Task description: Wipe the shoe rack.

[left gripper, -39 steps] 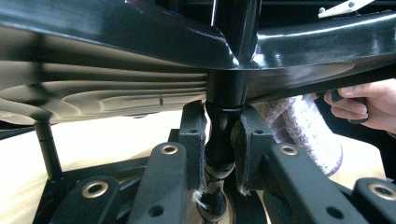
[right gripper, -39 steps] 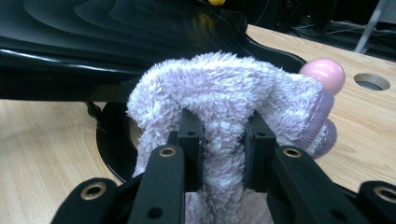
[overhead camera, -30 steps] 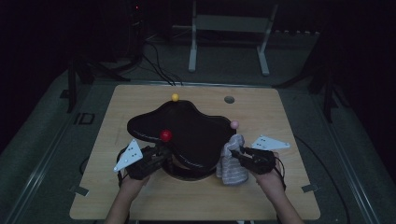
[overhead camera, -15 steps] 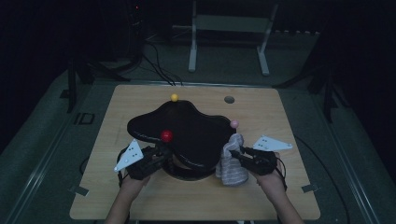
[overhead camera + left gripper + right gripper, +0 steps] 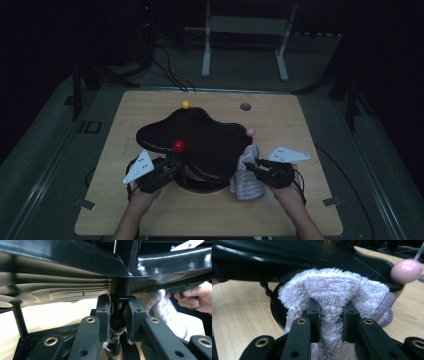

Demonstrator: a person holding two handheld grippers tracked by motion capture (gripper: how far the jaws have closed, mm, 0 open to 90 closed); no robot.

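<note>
Your left gripper [image 5: 117, 315] clamped on the black stand's post [image 5: 119, 307] near the tabletop's [image 5: 150, 220] front edge, post base hidden under the black tray [image 5: 200, 140], your right gripper [image 5: 331, 317] pinching the fluffy lilac sock [image 5: 332, 290] beside the tray's right rim, sock's lower end cut off.

The high view looks forward and down from above the near edge of the desk [image 5: 150, 210]. The left tool's camera sits low and very close beneath the black stand [image 5: 75, 262], facing right. The right tool's camera faces left, close to the fuzzy sock [image 5: 329, 290]. All share the stand.
</note>
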